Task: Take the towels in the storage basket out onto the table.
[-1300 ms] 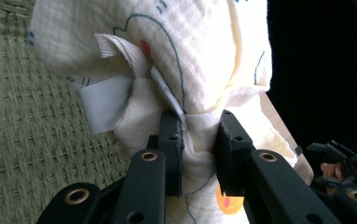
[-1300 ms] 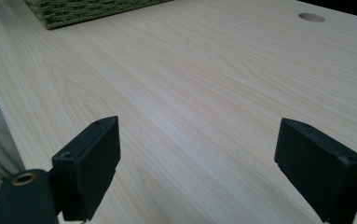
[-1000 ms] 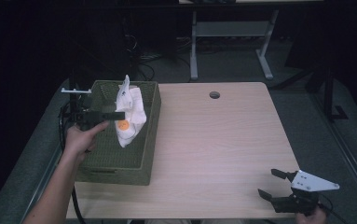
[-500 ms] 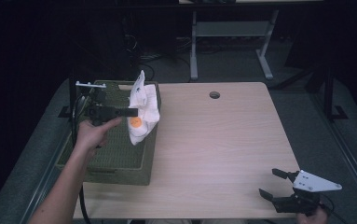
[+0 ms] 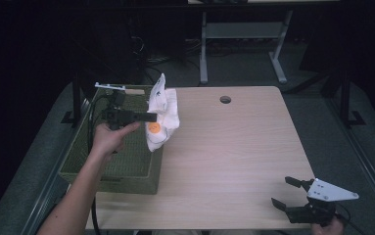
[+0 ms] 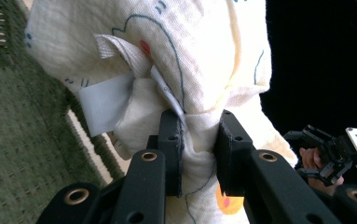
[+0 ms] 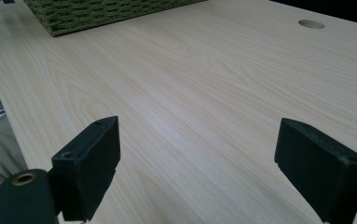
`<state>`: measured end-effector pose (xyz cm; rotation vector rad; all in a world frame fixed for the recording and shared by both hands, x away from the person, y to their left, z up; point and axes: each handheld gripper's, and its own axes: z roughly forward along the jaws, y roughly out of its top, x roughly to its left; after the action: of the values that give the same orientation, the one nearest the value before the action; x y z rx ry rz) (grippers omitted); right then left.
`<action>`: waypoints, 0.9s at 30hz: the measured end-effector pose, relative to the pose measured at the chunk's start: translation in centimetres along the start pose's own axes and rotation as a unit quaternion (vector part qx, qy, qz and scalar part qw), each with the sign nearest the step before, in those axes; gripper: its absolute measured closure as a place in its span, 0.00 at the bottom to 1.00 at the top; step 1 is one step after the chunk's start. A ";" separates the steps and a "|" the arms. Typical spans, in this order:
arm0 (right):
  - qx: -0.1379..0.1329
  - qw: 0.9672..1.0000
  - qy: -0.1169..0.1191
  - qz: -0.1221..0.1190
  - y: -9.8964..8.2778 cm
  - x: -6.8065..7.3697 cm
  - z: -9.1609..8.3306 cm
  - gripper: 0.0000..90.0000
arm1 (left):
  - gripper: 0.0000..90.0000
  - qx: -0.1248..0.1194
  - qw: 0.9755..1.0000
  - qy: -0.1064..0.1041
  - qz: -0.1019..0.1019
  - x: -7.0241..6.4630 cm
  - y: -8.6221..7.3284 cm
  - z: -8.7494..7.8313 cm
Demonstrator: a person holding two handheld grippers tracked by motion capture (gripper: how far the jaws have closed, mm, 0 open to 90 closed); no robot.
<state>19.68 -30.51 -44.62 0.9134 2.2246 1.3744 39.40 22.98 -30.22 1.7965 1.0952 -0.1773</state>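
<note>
Wooden table (image 5: 234, 147); green woven basket (image 5: 126, 166) on left edge.

left tool (image 6: 199, 144) | clamped on printed cloth (image 6: 190, 56) | above basket (image 6: 22, 154)

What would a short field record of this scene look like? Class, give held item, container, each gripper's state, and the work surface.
held item: white printed cloth, bunched, with an orange spot and a white tag
left gripper: shut on the cloth, holding it above the basket's right edge
container: green woven basket, at the table's left side
right gripper: open, nothing between its fingers, low at the table's near right corner
work surface: light wooden table, round hole near its far edge
</note>
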 end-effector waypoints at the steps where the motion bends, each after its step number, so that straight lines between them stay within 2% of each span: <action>1: 0.000 1.000 0.000 -0.001 0.0 0.0 0.0 0.15 | 0.83 0.002 1.000 -0.003 -0.001 -0.3 0.1 0.5; 4: 0.003 1.000 0.001 -0.002 0.0 0.0 0.1 0.15 | 0.83 0.006 1.000 -0.004 0.001 -0.5 0.2 1.0; 16: 0.006 1.000 0.006 0.002 0.0 0.0 0.2 0.15 | 0.83 0.023 0.999 -0.017 0.025 -3.1 1.3 4.1; 20: 0.006 1.000 0.005 0.001 0.0 0.0 0.2 0.15 | 0.83 0.033 0.999 -0.020 0.031 -3.6 1.2 5.1; 27: 0.007 1.000 0.004 -0.002 0.1 -0.1 0.3 0.15 | 0.83 0.036 0.998 -0.023 0.035 -4.2 1.3 6.3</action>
<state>19.92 -30.39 -44.67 0.9093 2.2432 1.3646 40.03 15.26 -30.22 1.8828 1.0045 -0.2172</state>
